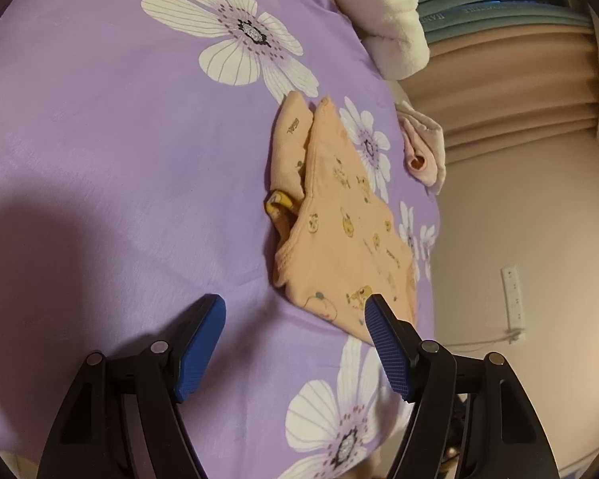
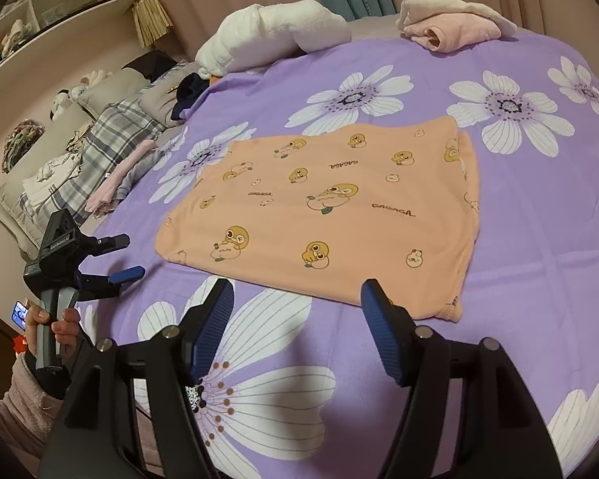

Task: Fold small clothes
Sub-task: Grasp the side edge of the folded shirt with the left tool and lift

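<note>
An orange garment with yellow duck prints point(image 2: 339, 207) lies folded flat on the purple flowered bedspread point(image 2: 539, 247). In the left wrist view the same garment point(image 1: 339, 223) lies ahead and to the right, its near corner by the right finger. My left gripper point(image 1: 295, 307) is open and empty over the bedspread point(image 1: 119, 139); it also shows in the right wrist view point(image 2: 127, 257), held by a hand at the bed's left edge. My right gripper point(image 2: 297, 291) is open and empty, just short of the garment's near edge.
A folded pink and cream garment point(image 2: 451, 24) lies at the far edge of the bed; it also shows in the left wrist view point(image 1: 423, 147). A white fluffy bundle point(image 2: 271, 32) lies at the far left. Plaid bedding and folded clothes point(image 2: 112, 139) sit left of the bed.
</note>
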Available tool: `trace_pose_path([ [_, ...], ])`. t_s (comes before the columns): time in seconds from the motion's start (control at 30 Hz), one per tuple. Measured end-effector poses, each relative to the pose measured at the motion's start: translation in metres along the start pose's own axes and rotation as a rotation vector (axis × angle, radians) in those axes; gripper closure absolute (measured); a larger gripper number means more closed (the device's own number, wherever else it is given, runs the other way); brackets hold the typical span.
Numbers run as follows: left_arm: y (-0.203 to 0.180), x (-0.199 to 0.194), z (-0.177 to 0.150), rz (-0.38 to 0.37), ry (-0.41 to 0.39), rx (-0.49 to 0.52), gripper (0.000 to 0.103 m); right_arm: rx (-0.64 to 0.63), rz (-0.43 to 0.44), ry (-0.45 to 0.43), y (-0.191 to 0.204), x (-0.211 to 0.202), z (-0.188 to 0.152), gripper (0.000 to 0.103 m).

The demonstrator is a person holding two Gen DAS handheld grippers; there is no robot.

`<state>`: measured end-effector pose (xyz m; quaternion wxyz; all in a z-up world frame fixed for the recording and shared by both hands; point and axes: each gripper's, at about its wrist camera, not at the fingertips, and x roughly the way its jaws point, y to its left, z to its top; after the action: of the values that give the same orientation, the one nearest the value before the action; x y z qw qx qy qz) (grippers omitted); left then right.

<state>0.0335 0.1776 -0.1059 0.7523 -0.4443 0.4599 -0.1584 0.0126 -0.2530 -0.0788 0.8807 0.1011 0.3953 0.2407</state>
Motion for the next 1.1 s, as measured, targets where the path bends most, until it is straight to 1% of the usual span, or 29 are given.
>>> trace_pose_path([
  [0.13,-0.007,0.015,0.012,-0.015,0.016,0.015,0.032,0.020,0.013,0.005,-0.003,0.005,0.002,0.037],
  [0.3,-0.015,0.041,0.029,-0.006,0.039,0.041,0.032,0.029,0.023,0.007,-0.001,0.011,0.005,0.037],
  [0.47,-0.020,0.058,0.042,0.010,0.044,0.053,0.032,0.037,0.027,0.013,-0.003,0.017,0.007,0.037],
  [0.63,-0.025,0.069,0.057,0.017,0.043,0.064,0.032,0.046,0.019,0.040,-0.006,0.030,0.009,0.037],
  [0.83,-0.035,0.084,0.064,0.025,0.043,0.094,0.032,0.042,0.028,0.052,-0.002,0.041,0.012,0.037],
  [0.93,-0.038,0.084,0.063,0.048,0.024,0.124,0.033,0.030,0.027,0.056,0.002,0.044,0.014,0.037],
  [0.97,-0.039,0.083,0.062,0.067,0.016,0.134,0.040,0.027,0.027,0.057,0.003,0.045,0.015,0.037],
  [1.0,-0.039,0.082,0.061,0.098,0.008,0.143,0.052,0.022,0.026,0.057,0.004,0.046,0.017,0.037],
  [1.03,-0.039,0.083,0.061,0.127,0.004,0.150,0.059,0.017,0.027,0.056,0.005,0.046,0.018,0.037],
  [1.07,-0.039,0.083,0.060,0.153,0.001,0.154,0.071,0.013,0.027,0.053,0.006,0.047,0.019,0.037],
  [1.1,-0.038,0.083,0.060,0.161,0.002,0.158,0.073,0.006,0.026,0.050,0.009,0.047,0.021,0.037],
])
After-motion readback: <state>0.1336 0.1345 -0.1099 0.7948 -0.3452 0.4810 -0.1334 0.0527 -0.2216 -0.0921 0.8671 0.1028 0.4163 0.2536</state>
